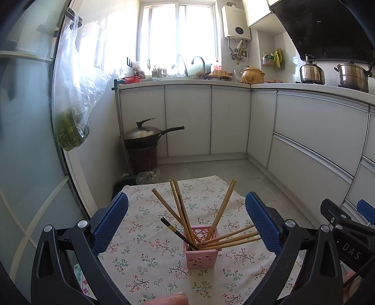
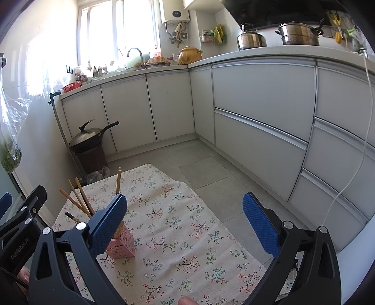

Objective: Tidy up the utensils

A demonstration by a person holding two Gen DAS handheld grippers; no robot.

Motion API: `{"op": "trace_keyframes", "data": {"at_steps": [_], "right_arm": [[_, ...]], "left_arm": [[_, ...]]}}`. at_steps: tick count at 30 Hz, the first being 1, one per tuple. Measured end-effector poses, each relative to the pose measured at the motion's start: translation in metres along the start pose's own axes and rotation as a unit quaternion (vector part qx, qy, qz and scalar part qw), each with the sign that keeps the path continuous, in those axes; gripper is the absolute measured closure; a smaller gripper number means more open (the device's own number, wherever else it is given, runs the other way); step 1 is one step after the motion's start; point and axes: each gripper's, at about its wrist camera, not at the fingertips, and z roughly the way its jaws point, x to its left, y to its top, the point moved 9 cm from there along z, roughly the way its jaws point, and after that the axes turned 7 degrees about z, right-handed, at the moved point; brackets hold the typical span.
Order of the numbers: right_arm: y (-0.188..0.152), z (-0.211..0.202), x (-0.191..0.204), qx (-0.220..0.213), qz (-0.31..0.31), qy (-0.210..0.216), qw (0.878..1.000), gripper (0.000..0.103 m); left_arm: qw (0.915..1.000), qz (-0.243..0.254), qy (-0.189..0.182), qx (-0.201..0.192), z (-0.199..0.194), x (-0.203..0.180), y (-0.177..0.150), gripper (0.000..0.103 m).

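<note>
Setting: a home kitchen. Indicators are as follows. White base cabinets point(image 1: 187, 119) run in an L along two walls under a pale counter point(image 1: 304, 90). A sink tap point(image 1: 198, 61) stands below a bright window point(image 1: 178, 32). A wall-mounted water heater point(image 1: 236, 21) hangs right of the window. A range hood point(image 1: 328, 28) sits above a kettle point(image 1: 311, 71) and a steel pot point(image 1: 352, 76). A clay pot point(image 1: 253, 74) stands on the counter. A lidded wok point(image 1: 145, 135) rests on a bin in the floor corner. A bag of greens point(image 1: 72, 112) hangs at left. The floor is grey tile point(image 2: 199, 169).
</note>
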Motion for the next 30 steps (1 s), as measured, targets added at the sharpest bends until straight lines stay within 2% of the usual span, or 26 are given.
{"op": "trace_keyframes", "data": {"at_steps": [14, 16, 20, 22, 25, 26, 30], "right_arm": [[-0.0040, 0.0035, -0.0003, 0.005, -0.001, 0.000, 1.000, 0.007], [-0.0031, 0.0040, -0.0010, 0.007, -0.001, 0.000, 1.000, 0.007], [-0.0048, 0.0054, -0.0022, 0.011, -0.001, -0.002, 1.000, 0.007], [-0.0059, 0.0064, -0.0030, 0.013, 0.001, -0.003, 1.000, 0.007], [-0.0036, 0.0083, -0.0037, 0.015, 0.002, -0.003, 1.000, 0.007], [-0.0035, 0.0078, -0.0041, 0.014, 0.003, -0.004, 1.000, 0.007], [-0.0012, 0.0093, -0.0050, 0.013, 0.004, -0.006, 1.000, 0.007]], "left_arm": [[0.9999, 0.005, 0.009, 0.002, 0.0036, 0.0053, -0.0023, 0.007], [1.0000, 0.007, 0.000, 0.003, 0.0038, 0.0037, -0.0028, 0.008], [0.9999, 0.015, -0.003, -0.003, 0.0021, 0.0006, -0.0018, 0.026], [0.9999, 0.008, -0.011, 0.001, 0.0030, 0.0009, -0.0025, 0.027], [0.9999, 0.003, -0.015, 0.005, 0.0037, 0.0019, -0.0010, 0.017], [0.9999, 0.002, -0.014, 0.005, 0.0038, 0.0022, -0.0001, 0.008], [0.9999, -0.002, -0.013, 0.006, 0.0012, 0.0025, 0.0025, 0.007]]}}
